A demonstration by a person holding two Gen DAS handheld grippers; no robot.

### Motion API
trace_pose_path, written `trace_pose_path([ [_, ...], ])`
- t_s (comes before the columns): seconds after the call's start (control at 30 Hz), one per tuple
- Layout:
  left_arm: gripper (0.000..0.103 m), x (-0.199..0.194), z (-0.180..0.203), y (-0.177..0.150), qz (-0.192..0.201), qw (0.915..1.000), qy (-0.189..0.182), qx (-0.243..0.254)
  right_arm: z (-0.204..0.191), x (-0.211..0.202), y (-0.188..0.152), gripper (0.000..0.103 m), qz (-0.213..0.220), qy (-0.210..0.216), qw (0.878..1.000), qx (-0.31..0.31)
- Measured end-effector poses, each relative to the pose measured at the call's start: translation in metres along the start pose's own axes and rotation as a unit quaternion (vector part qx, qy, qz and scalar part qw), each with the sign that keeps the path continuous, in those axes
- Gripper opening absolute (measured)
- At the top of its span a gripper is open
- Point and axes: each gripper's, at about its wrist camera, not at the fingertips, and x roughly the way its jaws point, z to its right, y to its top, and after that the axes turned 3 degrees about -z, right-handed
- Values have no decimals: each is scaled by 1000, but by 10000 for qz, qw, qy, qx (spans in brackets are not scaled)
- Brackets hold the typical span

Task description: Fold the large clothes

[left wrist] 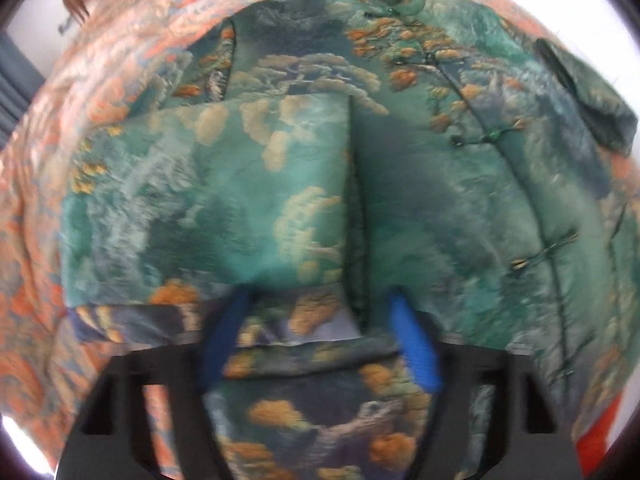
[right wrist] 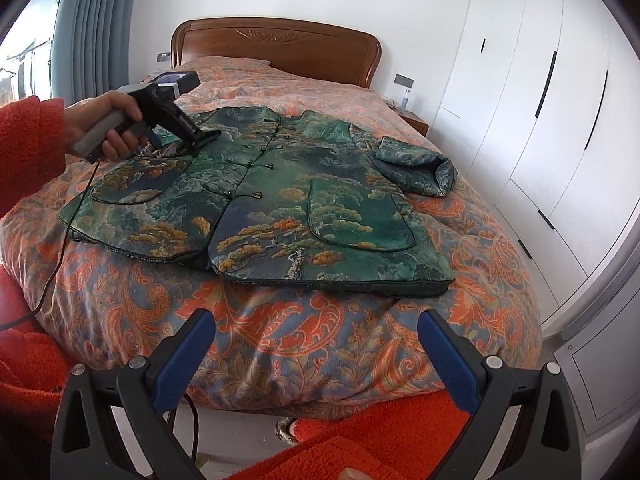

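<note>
Right wrist view: the green brocade jacket lies flat on the bed, collar toward the headboard, hem toward the camera, its long axis running down the bed. The right tongs hang apart over the quilt. The left tongs are clamped on the folded-in sleeve.

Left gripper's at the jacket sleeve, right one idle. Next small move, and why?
Probably carry the sleeve further in across the jacket front and lay it flat. The left gripper appears shut on the sleeve's cuff, already partly folded over the chest. The other sleeve is still out to the side, and the right gripper hangs open off the bed's near edge.
</note>
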Motion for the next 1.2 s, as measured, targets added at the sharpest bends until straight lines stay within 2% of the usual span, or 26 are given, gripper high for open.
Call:
trace_pose_path([
  [0.03,24,-4,-6,-2,3,9999,-157,-36,0,1,0,103,-8,5,10000,-2],
  [0.07,17,-11,-13,-5,55,9995,-240,-175,-1,2,0,103,-25,15,10000,-19],
  [0.2,14,-58,-52,-20,743,9950,-136,-649,-6,6,1,103,-39,68,9999,-124],
  [0.3,13,-98,-104,-43,1199,9842,-160,-1293,-10,5,0,103,-20,77,9998,-189],
  [0.37,13,-120,-142,-56,1439,9751,-16,-1688,-11,5,0,103,-15,63,9998,-206],
  [0.47,12,-145,-195,-85,1757,9569,446,-2269,-11,8,1,103,-49,76,9998,-168],
  [0.57,12,-158,-243,-113,1903,9333,870,-2917,-14,10,2,103,-78,112,9997,-201],
  [0.6,12,-160,-261,-127,1917,9222,1073,-3184,-17,10,2,103,-71,130,9996,-244],
  [0.63,11,-158,-270,-133,1907,9159,1211,-3318,-20,10,2,103,-58,134,9995,-274],
  [0.73,10,-142,-306,-158,1683,8944,1578,-3833,-29,6,3,103,10,162,9990,-428],
  [0.8,9,-129,-321,-173,1518,8845,1681,-4079,-32,5,3,103,25,165,9987,-478],
  [0.83,1,-122,-326,-180,1407,8786,1805,-4191,-33,5,3,103,22,158,9986,-496],
  [0.9,0,-107,-330,-190,1247,8689,2112,-4300,-33,5,3,103,14,140,9986,-511],
  [1.03,0,-85,-331,-207,1051,8692,1964,-4415,-33,3,2,103,7,111,9986,-524],
  [1.17,3,-81,-307,-211,1034,8861,1899,-4100,-34,5,2,103,-34,122,9985,-527],
  [1.2,4,-82,-294,-211,1076,8929,1906,-3935,-34,5,2,103,-38,125,9985,-527],
])
